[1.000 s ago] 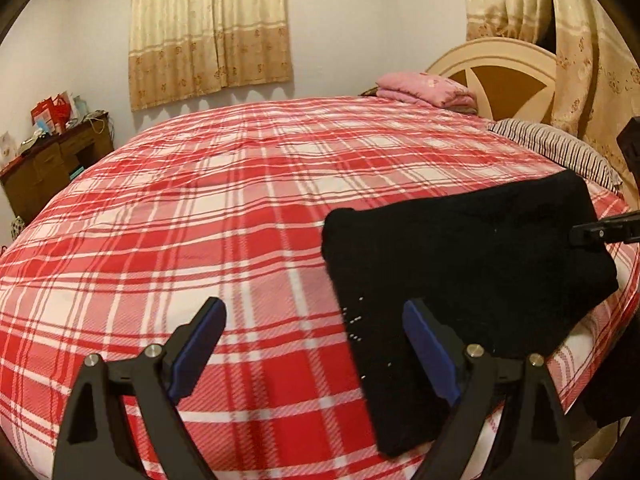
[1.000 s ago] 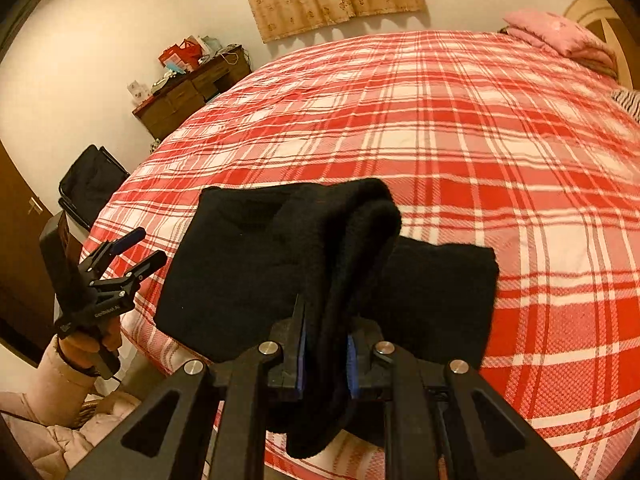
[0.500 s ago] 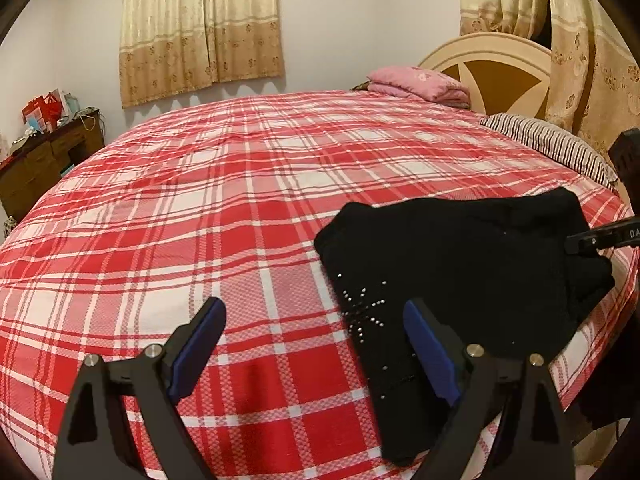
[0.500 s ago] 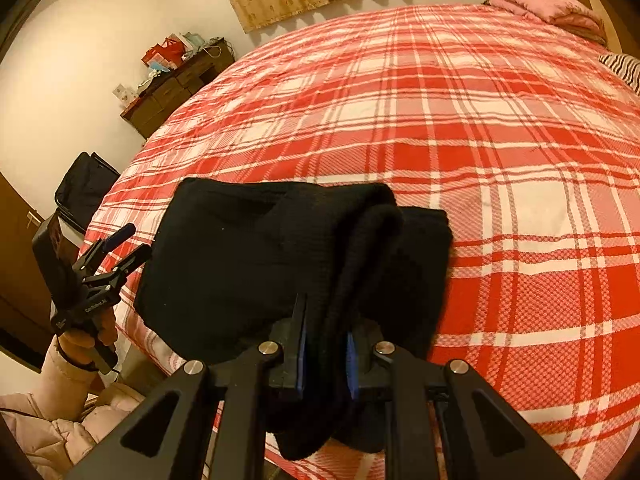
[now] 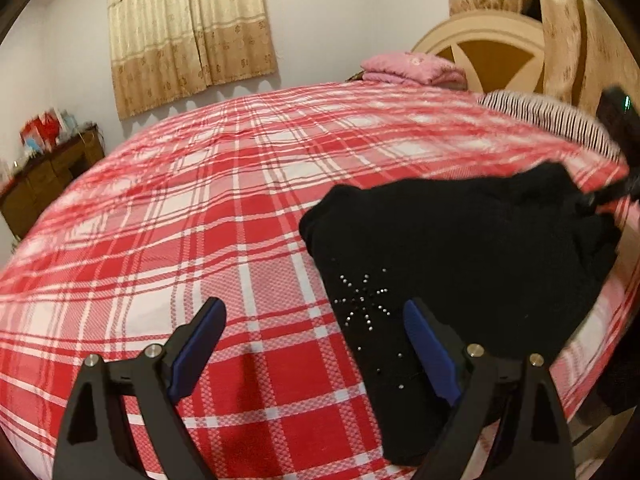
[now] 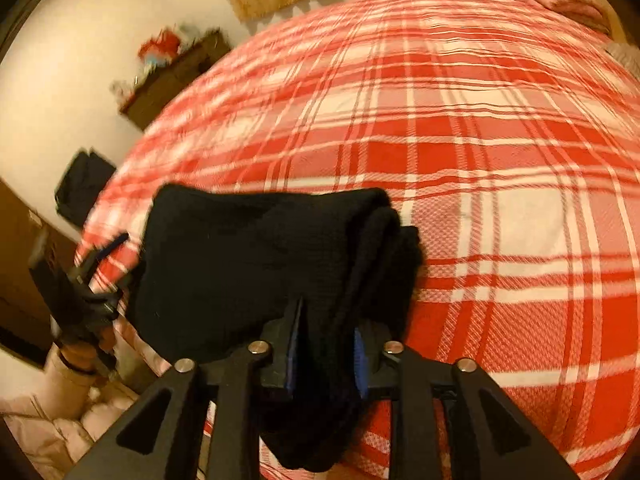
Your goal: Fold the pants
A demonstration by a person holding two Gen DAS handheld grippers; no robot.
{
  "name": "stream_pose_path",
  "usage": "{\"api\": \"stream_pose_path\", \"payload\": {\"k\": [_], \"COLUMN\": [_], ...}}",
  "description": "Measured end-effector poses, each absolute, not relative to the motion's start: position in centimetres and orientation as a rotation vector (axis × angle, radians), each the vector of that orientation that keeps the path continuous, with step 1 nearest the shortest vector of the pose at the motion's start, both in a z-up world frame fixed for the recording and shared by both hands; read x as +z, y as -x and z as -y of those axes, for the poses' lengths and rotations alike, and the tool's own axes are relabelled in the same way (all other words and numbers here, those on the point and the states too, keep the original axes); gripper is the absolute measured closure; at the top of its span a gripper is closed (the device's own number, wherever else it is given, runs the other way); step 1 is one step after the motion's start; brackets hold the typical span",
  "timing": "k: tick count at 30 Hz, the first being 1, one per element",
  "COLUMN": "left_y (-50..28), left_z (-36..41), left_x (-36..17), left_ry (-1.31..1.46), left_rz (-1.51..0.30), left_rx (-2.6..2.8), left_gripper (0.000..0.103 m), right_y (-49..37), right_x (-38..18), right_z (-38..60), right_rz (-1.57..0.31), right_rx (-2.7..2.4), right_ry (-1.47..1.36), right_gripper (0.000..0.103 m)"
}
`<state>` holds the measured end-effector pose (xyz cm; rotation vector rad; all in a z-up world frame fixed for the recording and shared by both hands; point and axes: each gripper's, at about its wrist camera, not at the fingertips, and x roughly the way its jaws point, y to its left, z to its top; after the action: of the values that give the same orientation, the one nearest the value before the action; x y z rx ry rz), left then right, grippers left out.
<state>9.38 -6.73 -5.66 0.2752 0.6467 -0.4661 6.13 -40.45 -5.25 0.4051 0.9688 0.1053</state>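
Two grippers work over black pants [image 5: 460,248], which lie folded near the edge of a red plaid bed [image 5: 200,220]. The right gripper [image 6: 325,346] has a thick fold of the pants between its blue pads — its jaws have just been opening, and whether the pads press the cloth I cannot tell. The left gripper [image 5: 316,344] hangs spread wide and empty, its right finger [image 5: 428,352] over the pants (near a studded star pattern).
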Motion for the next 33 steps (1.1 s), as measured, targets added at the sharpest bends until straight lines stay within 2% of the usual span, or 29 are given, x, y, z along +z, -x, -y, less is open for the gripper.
{"api": "stream_pose_path", "payload": {"k": [7, 11, 19, 25, 28, 33], "left_y": [-9.7, -9.8, -9.0, -9.0, -8.9, -8.8], "left_z": [6.6, 6.6, 6.9, 6.8, 6.8, 7.2], "left_x": [-6.0, -6.4, -6.4, -6.6, -6.5, -6.6], "left_ry": [-0.272, -0.258, -0.318, -0.314, -0.331, -0.348], "left_rz": [-0.666, -0.684, -0.676, -0.682, -0.677, -0.677], "left_rx": [-0.455, -0.444, -0.432, -0.431, -0.422, -0.399], "left_gripper": [0.009, 0.008, 0.008, 0.007, 0.006, 0.005], "right_y": [-0.5, 0.1, 1.1, 1.5, 1.8, 2.5], "right_x": [-1.6, -1.7, -5.4, -5.9, -4.7, -1.5], "right_z": [38.9, 35.3, 34.2, 37.3, 37.0, 33.5], "right_rz": [-0.812, -0.830, -0.915, -0.920, -0.865, -0.660], "right_rx": [0.063, 0.030, 0.014, -0.011, -0.067, -0.052], "right_ry": [-0.304, -0.146, -0.047, -0.191, -0.205, -0.122], "right_gripper": [0.074, 0.074, 0.074, 0.071, 0.070, 0.070]}}
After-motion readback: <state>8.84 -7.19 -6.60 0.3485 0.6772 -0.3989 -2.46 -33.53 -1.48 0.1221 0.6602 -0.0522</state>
